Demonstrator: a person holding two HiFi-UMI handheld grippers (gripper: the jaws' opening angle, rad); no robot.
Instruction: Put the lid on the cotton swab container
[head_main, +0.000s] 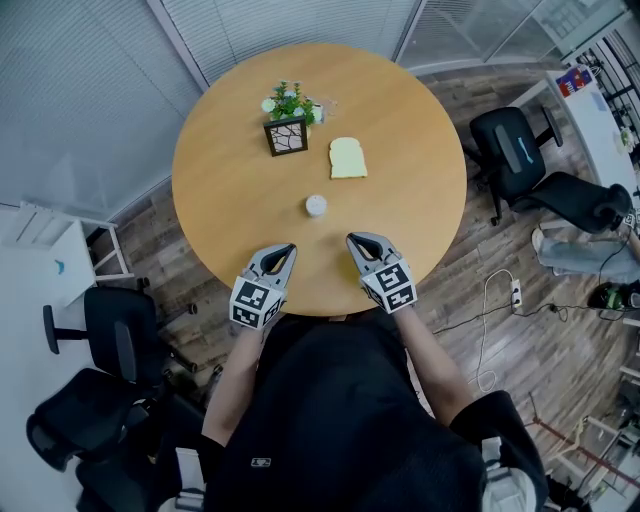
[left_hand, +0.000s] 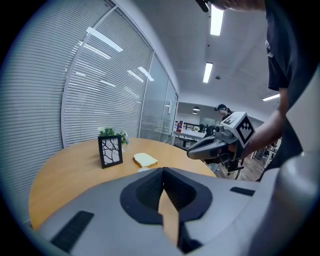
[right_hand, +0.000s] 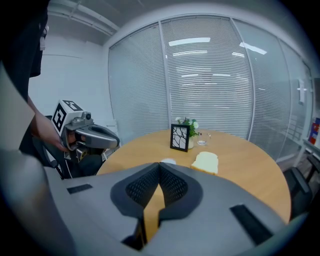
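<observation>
A small white round cotton swab container (head_main: 316, 206) stands near the middle of the round wooden table (head_main: 230, 190); from above I cannot tell its lid from its body. In the right gripper view the container (right_hand: 168, 161) peeks just over my jaws. My left gripper (head_main: 284, 249) hovers over the table's near edge, left of the container, shut and empty. My right gripper (head_main: 354, 240) hangs level with it on the right, also shut with nothing between its fingers. Both point toward the container, a short way from it.
A pale yellow slab like a bread slice (head_main: 347, 158) lies beyond the container. A black picture frame (head_main: 286, 136), a small potted plant (head_main: 290, 102) and a little glass (head_main: 322, 107) stand at the far side. Office chairs (head_main: 520, 150) ring the table.
</observation>
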